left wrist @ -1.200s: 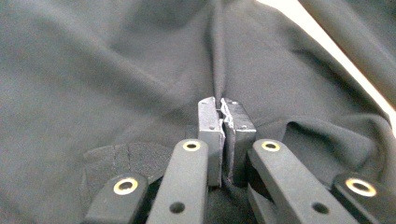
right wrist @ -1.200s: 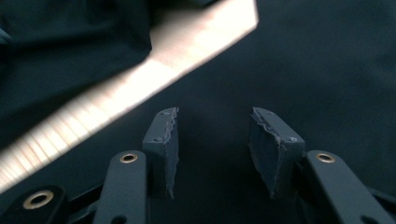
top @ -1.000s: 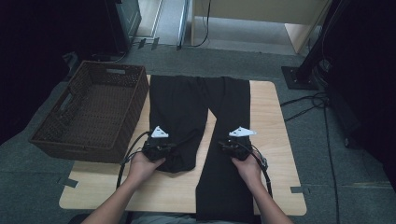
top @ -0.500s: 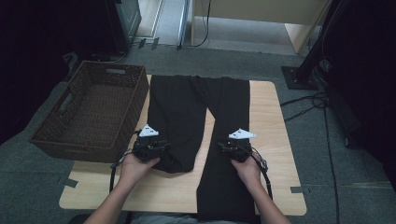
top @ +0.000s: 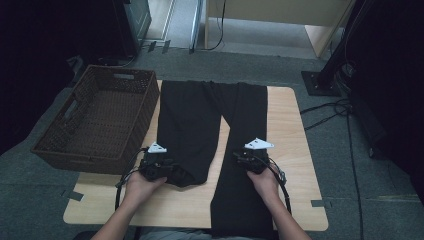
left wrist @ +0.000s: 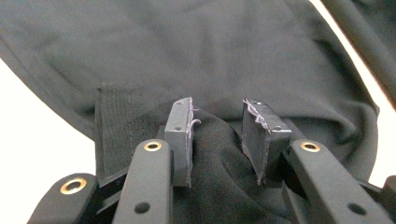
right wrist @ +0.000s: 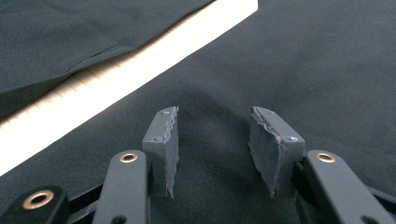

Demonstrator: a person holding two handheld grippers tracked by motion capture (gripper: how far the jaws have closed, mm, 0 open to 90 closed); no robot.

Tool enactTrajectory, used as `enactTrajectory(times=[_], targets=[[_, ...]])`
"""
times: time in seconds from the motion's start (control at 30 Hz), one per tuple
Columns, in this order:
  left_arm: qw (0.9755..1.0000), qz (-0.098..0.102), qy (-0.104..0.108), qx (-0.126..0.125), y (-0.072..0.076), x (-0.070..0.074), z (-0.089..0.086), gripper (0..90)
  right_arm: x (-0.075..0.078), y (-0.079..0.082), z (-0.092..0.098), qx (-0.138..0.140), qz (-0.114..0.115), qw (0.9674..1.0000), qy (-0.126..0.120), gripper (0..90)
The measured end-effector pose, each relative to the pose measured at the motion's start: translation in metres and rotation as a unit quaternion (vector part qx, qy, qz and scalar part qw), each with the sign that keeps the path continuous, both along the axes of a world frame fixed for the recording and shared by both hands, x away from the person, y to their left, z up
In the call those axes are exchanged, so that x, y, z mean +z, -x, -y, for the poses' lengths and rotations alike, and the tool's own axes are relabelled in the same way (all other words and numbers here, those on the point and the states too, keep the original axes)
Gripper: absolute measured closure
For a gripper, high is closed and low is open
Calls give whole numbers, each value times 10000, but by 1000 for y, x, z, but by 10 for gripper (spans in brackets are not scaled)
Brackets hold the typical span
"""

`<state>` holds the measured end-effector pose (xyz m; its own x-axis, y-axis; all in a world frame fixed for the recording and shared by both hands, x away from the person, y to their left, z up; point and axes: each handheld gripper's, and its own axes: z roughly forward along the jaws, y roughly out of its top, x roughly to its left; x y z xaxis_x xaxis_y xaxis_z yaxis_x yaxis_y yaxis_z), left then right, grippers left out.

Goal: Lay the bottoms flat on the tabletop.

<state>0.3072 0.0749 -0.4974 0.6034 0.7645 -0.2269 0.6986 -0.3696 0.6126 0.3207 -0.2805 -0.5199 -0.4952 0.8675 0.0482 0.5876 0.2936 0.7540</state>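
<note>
My left gripper (left wrist: 217,135) has just been opening, its jaws now apart and loose around the bunched hem of the black cloth trousers (top: 210,125) spread on the pale wooden table (top: 287,150). My right gripper (right wrist: 212,149) hovers half-open over the other leg, holding nothing. Torn pads may snag and undo the fold.

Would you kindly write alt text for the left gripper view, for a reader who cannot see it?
The left gripper, jaws apart, points at a bunched fold of the black fabric trousers lying between its grey pads, which do not press it; its jaws have just been opening. The pale wooden table top shows at both sides.
</note>
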Motion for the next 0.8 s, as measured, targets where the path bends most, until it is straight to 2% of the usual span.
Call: enactTrajectory(times=[0.17,0.23,0.33,0.4,0.43,0.5,0.63,0.8], targets=[[9999,45,-87,-39,16,-1,1,630,0,-2,-1,49,-30,10000,-3,528],[9999,95,-93,24,24,0,0,636,0,-4,-1,78,-7,10000,2,529],[9999,-106,-91,-21,36,0,-2,645,0,-5,-2,92,11,10000,-3,529],[9999,-116,-100,-67,46,1,-4,645,-1,-6,-2,88,24,10000,-24,530],[9999,-107,-89,-95,49,3,-5,644,-1,-6,-3,78,27,10000,-32,530],[10000,36,25,-21,55,10,-9,644,-1,-7,-3,86,37,10000,-32,531],[9995,220,204,65,56,18,-14,623,-1,-7,-4,71,58,9999,-55,532],[9993,264,260,1,48,19,-4,550,-2,-7,-5,49,61,10000,-56,532]])
